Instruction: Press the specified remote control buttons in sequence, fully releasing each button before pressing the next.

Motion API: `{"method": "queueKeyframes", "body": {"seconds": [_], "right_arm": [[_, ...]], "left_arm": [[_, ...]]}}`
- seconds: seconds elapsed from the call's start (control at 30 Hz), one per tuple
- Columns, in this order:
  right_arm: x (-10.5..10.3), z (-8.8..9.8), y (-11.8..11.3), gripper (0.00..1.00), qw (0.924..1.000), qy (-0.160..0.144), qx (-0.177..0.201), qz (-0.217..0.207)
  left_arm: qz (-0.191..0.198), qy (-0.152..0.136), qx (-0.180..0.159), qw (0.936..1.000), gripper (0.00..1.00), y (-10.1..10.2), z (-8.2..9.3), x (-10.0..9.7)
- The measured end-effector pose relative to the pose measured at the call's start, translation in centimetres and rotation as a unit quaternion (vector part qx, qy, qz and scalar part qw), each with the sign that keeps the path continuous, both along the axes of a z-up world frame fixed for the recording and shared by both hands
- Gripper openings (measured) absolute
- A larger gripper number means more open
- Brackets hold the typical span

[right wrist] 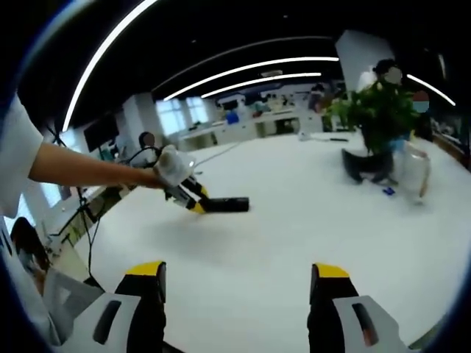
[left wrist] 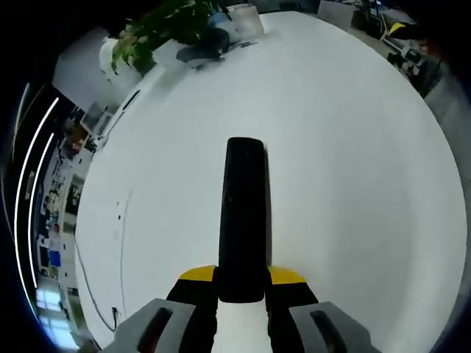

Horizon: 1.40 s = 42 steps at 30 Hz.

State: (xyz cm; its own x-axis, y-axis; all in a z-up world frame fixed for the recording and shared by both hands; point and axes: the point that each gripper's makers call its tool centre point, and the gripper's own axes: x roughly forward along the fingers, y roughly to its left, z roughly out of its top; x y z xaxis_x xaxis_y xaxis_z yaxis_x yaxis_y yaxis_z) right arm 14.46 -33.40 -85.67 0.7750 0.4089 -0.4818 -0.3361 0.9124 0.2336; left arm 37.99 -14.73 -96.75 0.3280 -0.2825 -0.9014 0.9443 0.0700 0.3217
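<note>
Your left gripper (left wrist: pixel 241 290) has its jaws closed on the near end of the remote (left wrist: pixel 243 213), which runs as a long black bar from the bottom centre of the left gripper view straight up toward mid-frame, its long axis in line with the jaws. Beneath it spreads the white table (left wrist: pixel 353 162), the largest thing in both views, with a leafy plant (left wrist: pixel 165 26) at the upper left of the left gripper view and at the upper right of the right gripper view. Your right gripper (right wrist: pixel 237 294) stands wide open and holds nothing, its yellow-tipped jaws rising at the bottom of the right gripper view. From there the remote (right wrist: pixel 226 204) lies well apart, left of centre, stretched sideways across the frame and held out by your left hand (right wrist: pixel 171 168). So the free gripper is the one to do the pressing, I judge, and it must close that gap first. No buttons, brand or lettering can be read on the remote; it is too dark and small.
</note>
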Motion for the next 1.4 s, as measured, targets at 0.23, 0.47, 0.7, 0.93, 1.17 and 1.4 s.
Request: {"method": "queueKeyframes", "body": {"seconds": [0.23,0.47,0.7,0.93,1.17,1.4], "right_arm": [[0.1,-0.3,-0.2,0.79,1.0000,0.008,-0.003,-0.004],[0.0,-0.4,0.1,0.78,0.9999,0.010,-0.012,0.001],[0.0,-0.3,0.0,0.78,0.9999,0.007,-0.015,0.002],[0.0,-0.2,0.0,0.79,0.9999,0.003,-0.014,0.001],[0.0,0.1,-0.1,0.79,0.9999,-0.005,-0.013,-0.001],[-0.1,0.4,0.1,0.79,0.9999,-0.012,-0.011,0.004]], "left_arm": [[-0.014,0.013,0.006,0.9998,0.23,0.2,0.0,1.1],[-0.006,0.040,-0.024,0.9989,0.24,0.4,-0.1,1.2],[0.015,0.027,-0.032,0.9990,0.25,0.3,0.0,1.2],[0.100,-0.012,-0.069,0.9925,0.33,1.0,0.5,2.0],[0.216,-0.016,-0.133,0.9671,0.41,2.0,0.7,1.6],[0.271,0.009,-0.187,0.9443,0.49,2.4,0.1,-1.1]]}}
